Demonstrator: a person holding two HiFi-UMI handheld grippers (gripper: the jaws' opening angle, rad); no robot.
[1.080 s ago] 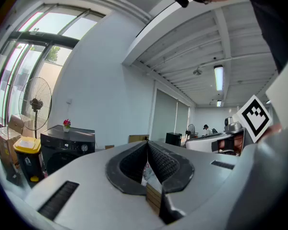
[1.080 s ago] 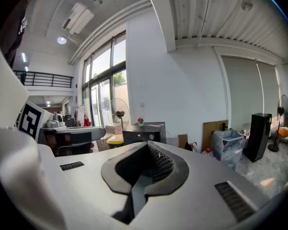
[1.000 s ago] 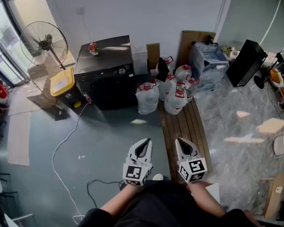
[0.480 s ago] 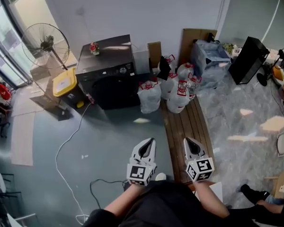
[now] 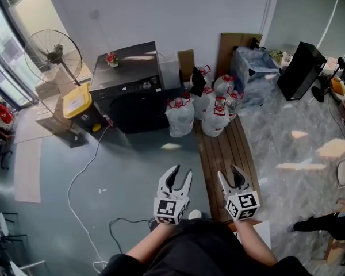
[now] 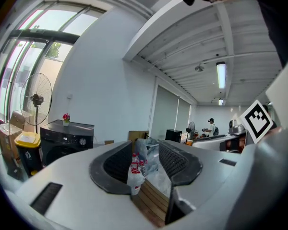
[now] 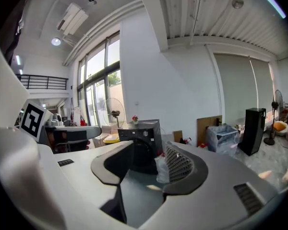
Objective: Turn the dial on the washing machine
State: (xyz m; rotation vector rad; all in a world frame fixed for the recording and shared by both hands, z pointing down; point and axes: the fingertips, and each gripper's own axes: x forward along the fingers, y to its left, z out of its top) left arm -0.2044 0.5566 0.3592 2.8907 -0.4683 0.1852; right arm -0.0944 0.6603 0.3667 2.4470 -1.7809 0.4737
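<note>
**Both grippers open and empty, well short of the dial**

The left gripper (image 5: 180, 172) and the right gripper (image 5: 230, 173) have just been opening. Their jaws stand apart with nothing between them. Below the right one lies a brown slatted wooden board (image 5: 227, 148). Beyond it stand white plastic bags with red tops (image 5: 180, 118). Farther ahead, the black front-loading washing machine (image 5: 129, 96) carries its small round dial (image 7: 145, 133), well apart from both.

Soft daylight is filling an evenly bright room

Daylight is coming in through the tall windows (image 6: 19, 56) on the left, a ceiling lamp (image 6: 221, 74) is glowing, and the washing machine (image 5: 126, 68) top is catching pale glare. Shadows are falling faint. Both gripper views are bending and darkening toward the corners, and the near foreground is blurring.
</note>
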